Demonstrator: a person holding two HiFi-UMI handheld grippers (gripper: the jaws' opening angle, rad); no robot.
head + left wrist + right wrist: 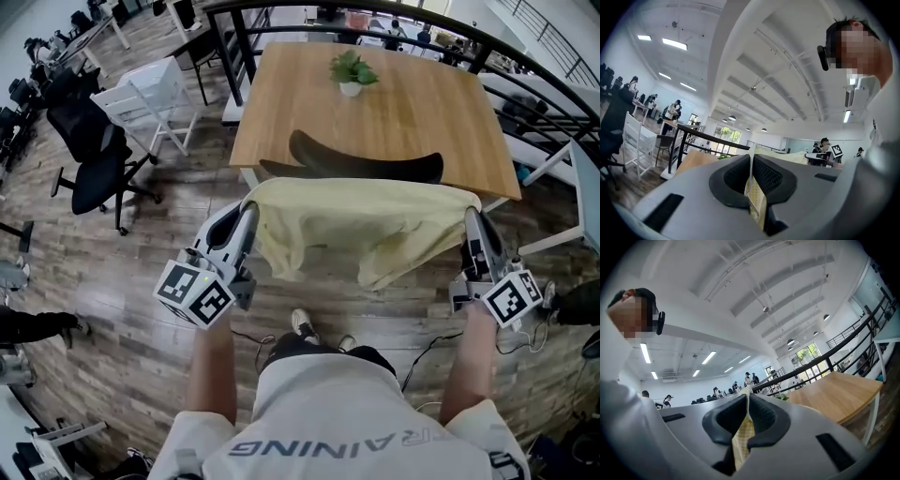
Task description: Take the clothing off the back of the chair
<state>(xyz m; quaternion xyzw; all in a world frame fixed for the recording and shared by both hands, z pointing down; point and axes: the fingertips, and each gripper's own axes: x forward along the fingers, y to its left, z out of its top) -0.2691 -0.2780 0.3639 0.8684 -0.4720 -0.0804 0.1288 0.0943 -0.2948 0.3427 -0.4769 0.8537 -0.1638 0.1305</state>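
A pale yellow garment [361,225] hangs spread between my two grippers, just on the near side of the black curved chair back [375,167]. I cannot tell whether its top edge still touches the chair back. My left gripper [251,204] is shut on the garment's left corner, and in the left gripper view yellow cloth [754,197] is pinched between the left gripper's [751,161] pads. On the other side my right gripper [472,214] is shut on the right corner. The right gripper view shows the cloth [742,439] clamped in the right gripper [747,401].
Behind the chair stands a wooden table [309,103] with a small potted plant [352,73]. A black office chair [94,159] and a white chair [155,98] are at the left. A black railing [375,14] curves behind, and a white table edge [586,187] is at the right.
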